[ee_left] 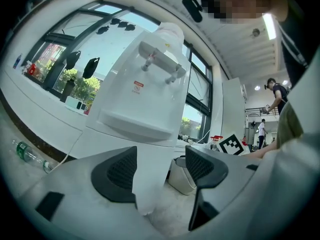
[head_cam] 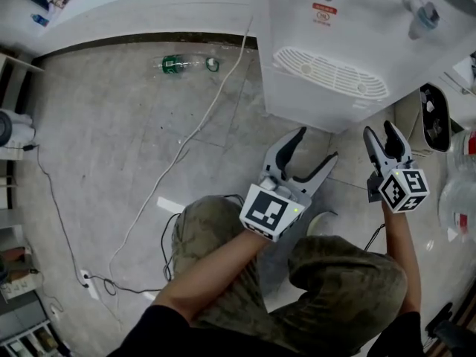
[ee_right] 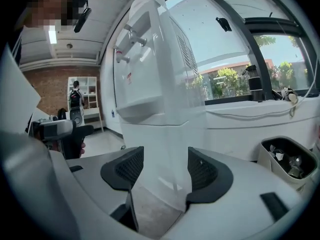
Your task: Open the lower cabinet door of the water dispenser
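Grey concrete floor [head_cam: 134, 140]; white plastic water dispenser [head_cam: 349, 43], slotted drip grille [head_cam: 331, 73], red label [head_cam: 324, 13] unreadable. My left tongs [head_cam: 318, 143] and right tongs [head_cam: 379, 130] both spread, gripping nothing.

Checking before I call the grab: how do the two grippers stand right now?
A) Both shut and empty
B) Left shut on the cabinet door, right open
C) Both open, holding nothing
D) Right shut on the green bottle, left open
C: the left gripper and the right gripper both show their jaws apart, with the water dispenser only in view beyond them, not gripped.
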